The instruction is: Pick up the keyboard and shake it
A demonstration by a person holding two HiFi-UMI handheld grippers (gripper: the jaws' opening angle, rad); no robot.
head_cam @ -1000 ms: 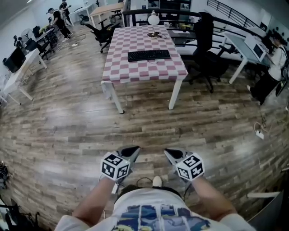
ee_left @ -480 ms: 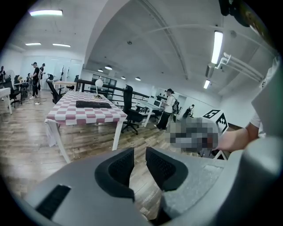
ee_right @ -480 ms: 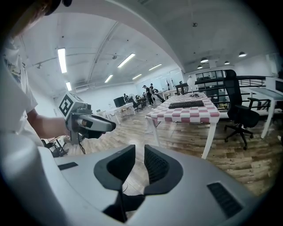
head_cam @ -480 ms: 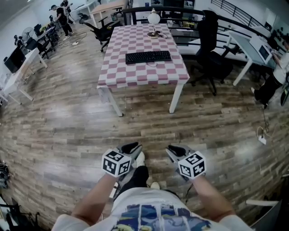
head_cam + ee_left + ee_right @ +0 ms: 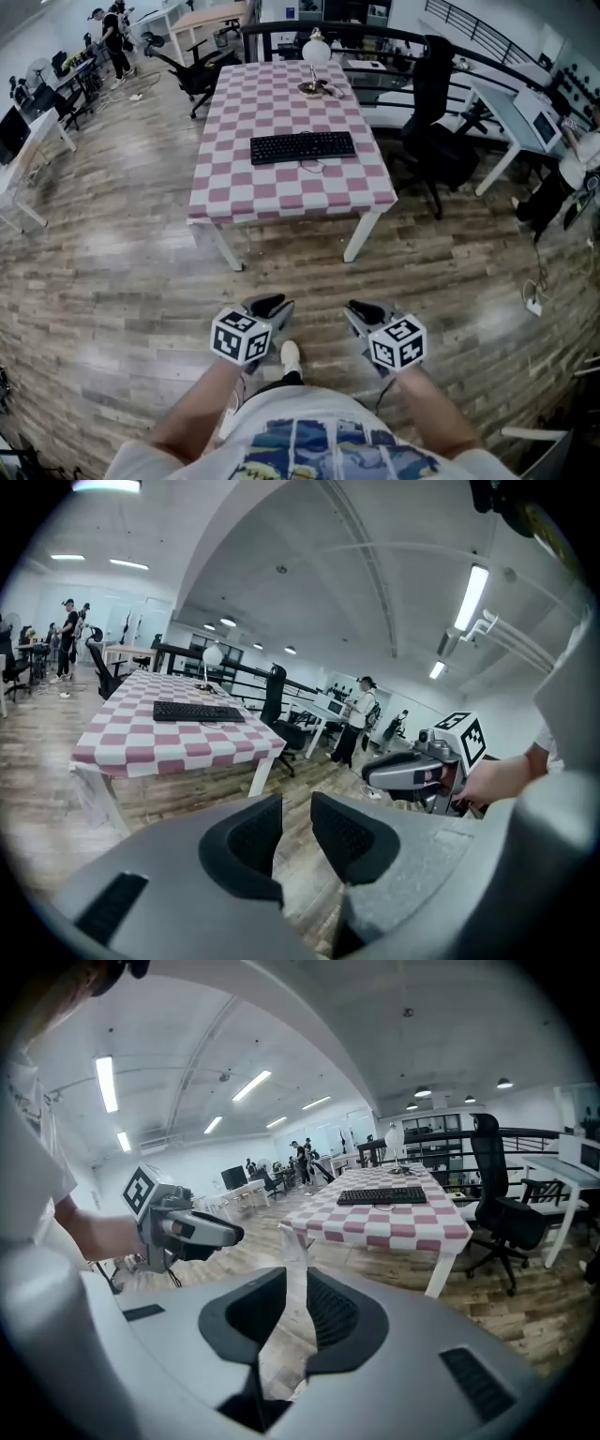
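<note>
Left tongs [image 5: 296,819]: the jaws have just been opening and stand a narrow gap apart, with nothing between them but floor behind. Right tongs [image 5: 295,1303]: the same, jaws just opened to a slim gap and empty. I carry both low in front of my body, side by side and tilted down. I take this as a carrying posture, since nothing is in reach yet. The parted jaws look like readiness for a thin edge.

Below them is the brown wood-plank floor [image 5: 141,272], with a wide stretch of it between me and the work.

Far ahead is the surface, a white-legged table under a pink-and-white checked cloth [image 5: 281,194]. The black flat plastic keyboard [image 5: 303,147] lies about mid-surface. Its long side faces me and it runs left to right, well apart from both tongs. It is long, low and rigid-looking. Rows of keys show, but the legends are too small to read. A thin dark cable seems to trail from its near edge onto the cloth, and I judge it could tug on a lift. The length suggests one grip at each end.

A white globe desk lamp [image 5: 316,52] stands at the far edge. A black office chair [image 5: 436,131] sits right of the surface.
</note>
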